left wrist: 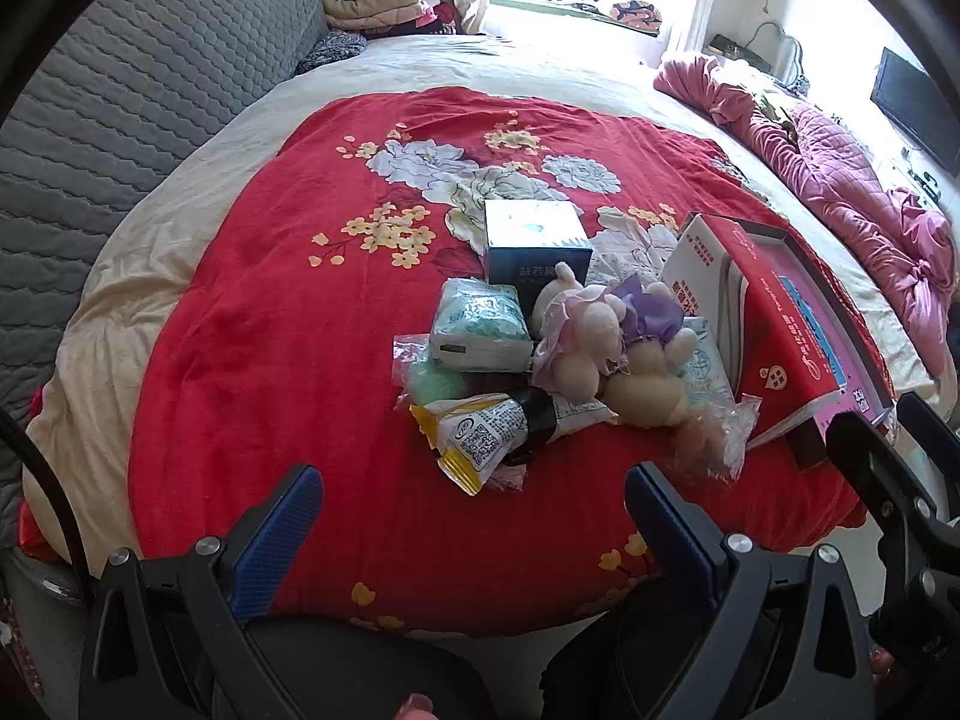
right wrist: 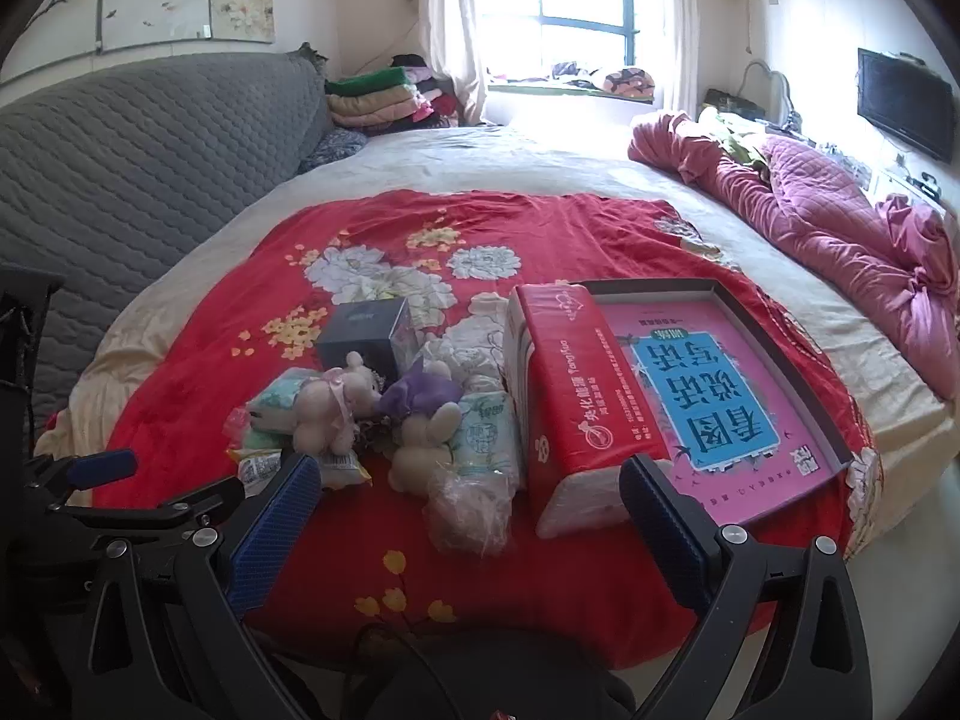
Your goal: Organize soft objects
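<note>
Red pack (right wrist: 570, 396) reads "YangFuo"; left gripper (left wrist: 474, 516), right gripper (right wrist: 468, 504) fingers wide apart, empty.

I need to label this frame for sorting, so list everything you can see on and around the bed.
blanket: 1, red floral, across bed
plush bears: 2, cream, in pink and purple, centre of pile
tissue packs: 2 visible, white-green, flanking bears
snack packet: 1, yellow-white, near edge of pile
dark box: 1, behind bears
red pack: 1, right of pile
tray: 1, dark rim, pink-blue print inside
quilt: 1, pink, bunched far right
left gripper: jaws open, empty
right gripper: jaws open, empty
</note>
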A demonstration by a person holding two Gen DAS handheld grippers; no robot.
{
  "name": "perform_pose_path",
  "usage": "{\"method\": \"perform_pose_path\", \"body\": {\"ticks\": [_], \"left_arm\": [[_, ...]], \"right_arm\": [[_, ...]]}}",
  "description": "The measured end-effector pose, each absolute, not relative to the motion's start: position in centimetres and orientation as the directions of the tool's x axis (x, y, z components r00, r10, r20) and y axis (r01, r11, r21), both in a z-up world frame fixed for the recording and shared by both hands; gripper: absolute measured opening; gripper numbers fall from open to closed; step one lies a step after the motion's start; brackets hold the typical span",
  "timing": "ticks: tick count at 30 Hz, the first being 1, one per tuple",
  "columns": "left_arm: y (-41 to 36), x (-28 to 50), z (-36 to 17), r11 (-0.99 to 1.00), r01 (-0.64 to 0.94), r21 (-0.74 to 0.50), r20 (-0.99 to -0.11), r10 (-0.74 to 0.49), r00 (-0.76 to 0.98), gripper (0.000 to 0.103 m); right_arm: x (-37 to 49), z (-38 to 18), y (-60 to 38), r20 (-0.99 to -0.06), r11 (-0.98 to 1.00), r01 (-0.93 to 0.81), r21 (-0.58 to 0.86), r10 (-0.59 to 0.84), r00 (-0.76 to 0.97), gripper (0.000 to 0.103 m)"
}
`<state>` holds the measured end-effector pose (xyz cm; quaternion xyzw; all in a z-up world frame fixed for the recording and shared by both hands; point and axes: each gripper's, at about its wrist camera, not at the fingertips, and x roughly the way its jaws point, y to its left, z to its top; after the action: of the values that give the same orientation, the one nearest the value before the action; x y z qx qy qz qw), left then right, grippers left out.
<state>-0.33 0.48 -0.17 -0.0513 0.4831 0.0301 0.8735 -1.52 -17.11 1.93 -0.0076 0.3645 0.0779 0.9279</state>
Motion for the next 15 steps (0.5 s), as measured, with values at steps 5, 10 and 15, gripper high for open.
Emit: {"method": "perform_pose_path", "body": {"ticks": [5,10,15], "left_arm": [[0.26,-0.47,-0.09,0.994,-0.095,-0.059,-0.846,0.001,0.533,0.101],[0.2,-0.5,-0.14,0.994,-0.094,-0.063,-0.846,-0.003,0.534,0.101],[0.41,-0.47,-0.25,0.992,-0.102,-0.068,-0.846,-0.004,0.533,0.101]], "right_arm": [[-1.35,1.76,-17.59,-0.687,0.99,-0.134,0.053,0.133,0.715,0.1],[-1.37,1.78,-17.71,-0.686,0.99,-0.132,0.05,0.13,0.716,0.1],[-1.36,1.82,-17.7,-0.687,0.99,-0.13,0.049,0.128,0.716,0.1]]}}
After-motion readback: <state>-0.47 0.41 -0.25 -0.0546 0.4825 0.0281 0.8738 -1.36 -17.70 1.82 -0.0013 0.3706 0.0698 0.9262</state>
